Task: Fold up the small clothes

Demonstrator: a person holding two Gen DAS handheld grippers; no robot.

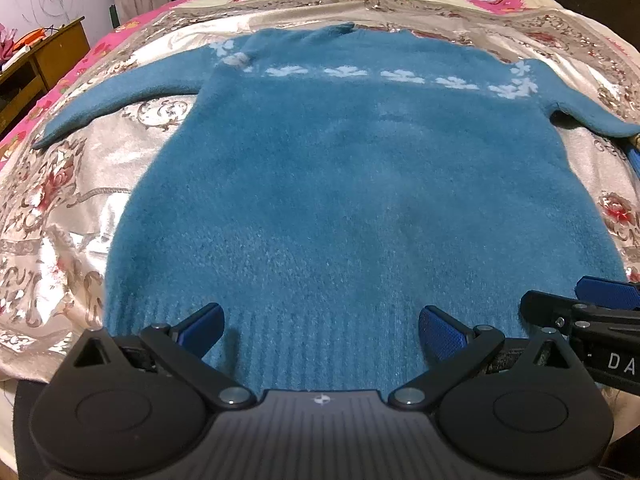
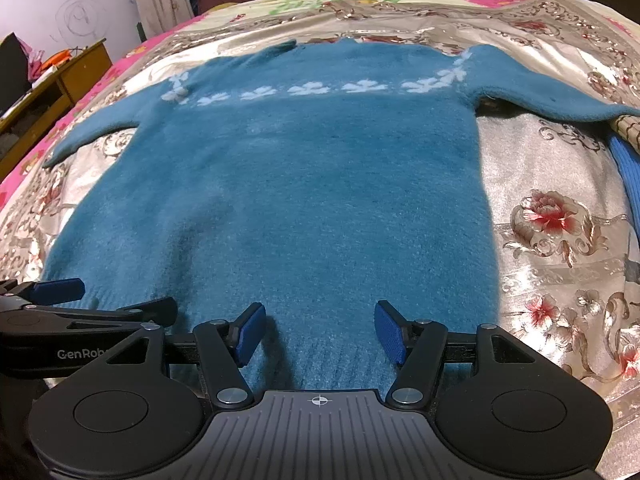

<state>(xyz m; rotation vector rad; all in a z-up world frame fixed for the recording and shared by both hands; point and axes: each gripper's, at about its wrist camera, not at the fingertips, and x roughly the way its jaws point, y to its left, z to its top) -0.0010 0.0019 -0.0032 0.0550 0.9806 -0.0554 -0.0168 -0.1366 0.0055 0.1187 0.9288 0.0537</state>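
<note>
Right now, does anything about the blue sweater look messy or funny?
Mostly tidy: the blue sweater lies flat on the flowered bedspread, sleeves spread. Only the collar looks a bit odd, one side poking up. Both grippers' jaws are open over the hem, holding nothing.

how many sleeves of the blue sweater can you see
2. The left sleeve stretches out flat over the bedspread on the picture's left; the right sleeve stretches out on the picture's right. Both belong to the sweater; neither is folded in yet.
</note>
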